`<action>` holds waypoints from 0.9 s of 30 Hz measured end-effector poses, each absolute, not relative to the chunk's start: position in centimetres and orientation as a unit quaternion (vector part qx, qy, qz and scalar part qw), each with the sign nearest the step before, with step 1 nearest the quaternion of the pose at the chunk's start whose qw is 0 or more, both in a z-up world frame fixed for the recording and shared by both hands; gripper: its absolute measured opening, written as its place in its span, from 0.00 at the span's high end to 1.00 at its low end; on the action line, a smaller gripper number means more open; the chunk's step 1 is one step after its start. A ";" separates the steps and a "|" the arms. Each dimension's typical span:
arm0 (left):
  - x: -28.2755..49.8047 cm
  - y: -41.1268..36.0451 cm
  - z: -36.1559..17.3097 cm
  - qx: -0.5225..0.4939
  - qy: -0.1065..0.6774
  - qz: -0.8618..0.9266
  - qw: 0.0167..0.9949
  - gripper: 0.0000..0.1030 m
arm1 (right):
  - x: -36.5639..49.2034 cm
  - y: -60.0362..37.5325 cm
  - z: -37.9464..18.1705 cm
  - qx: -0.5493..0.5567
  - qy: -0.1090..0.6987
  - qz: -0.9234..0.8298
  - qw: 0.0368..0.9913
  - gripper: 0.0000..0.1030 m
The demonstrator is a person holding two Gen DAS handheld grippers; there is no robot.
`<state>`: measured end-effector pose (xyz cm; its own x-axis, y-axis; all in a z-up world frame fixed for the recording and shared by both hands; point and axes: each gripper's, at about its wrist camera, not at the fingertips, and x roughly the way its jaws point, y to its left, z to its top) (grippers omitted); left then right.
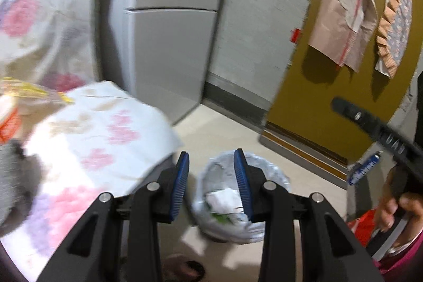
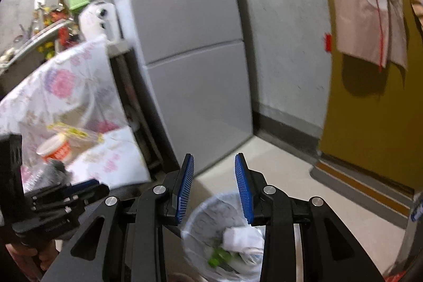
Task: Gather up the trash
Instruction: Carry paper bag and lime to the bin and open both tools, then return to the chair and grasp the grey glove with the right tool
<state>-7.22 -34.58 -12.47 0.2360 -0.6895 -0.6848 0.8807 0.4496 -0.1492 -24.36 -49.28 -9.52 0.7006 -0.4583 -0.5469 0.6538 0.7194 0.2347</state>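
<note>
- We see the trash bin [image 1: 239, 198] on the pale floor [image 1: 230, 128], round, lined with a thin clear bag, standing upright with its open mouth turned up toward both cameras; its long axis, as far as we can tell, runs straight up from the floor.
- Inside the trash bin [image 2: 208, 226] lie crumpled white paper [image 2: 242, 235] and some green scraps [image 2: 219, 257], all blurred.
- Our left gripper [image 1: 211, 184] hangs above the bin with its blue-padded fingers spread apart and nothing between them.
- Our right gripper [image 2: 214, 188] is also over the bin, its fingers wide apart and empty.
- In the left wrist view the right hand [image 1: 396, 208] holds the black body of the other gripper at the right edge.
- Just beside the bin, on the left, the table with a floral cloth [image 1: 87, 139] carries a white and orange cup [image 2: 54, 148], a yellow-printed wrapper [image 2: 72, 132] and something dark grey [image 2: 53, 171] that we cannot name.
- Behind the table stands a grey refrigerator [image 1: 169, 38] against the grey wall [image 1: 264, 17].
- On the right, the mustard door [image 1: 325, 102] has cloth pieces [image 1: 346, 15] hanging on it.
- A blue spray can [image 1: 364, 167] is near the door foot.
</note>
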 end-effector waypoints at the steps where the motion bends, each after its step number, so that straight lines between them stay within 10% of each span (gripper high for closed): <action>1: -6.9 -33.4 -12.0 0.136 0.350 -0.499 0.781 0.67 | -23.7 -48.6 -8.8 0.207 0.224 -0.300 0.904 0.66; 27: 4.7 -5.4 -9.4 0.034 0.400 -0.180 0.898 0.45 | 0.2 -27.6 -10.2 0.077 0.332 0.028 0.940 0.23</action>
<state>4.65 -5.44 -9.36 0.6157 -0.2964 -0.7301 0.3510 0.9327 -0.0827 0.23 -27.61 -10.16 0.7775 0.1030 -0.6204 -0.0006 0.9866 0.1630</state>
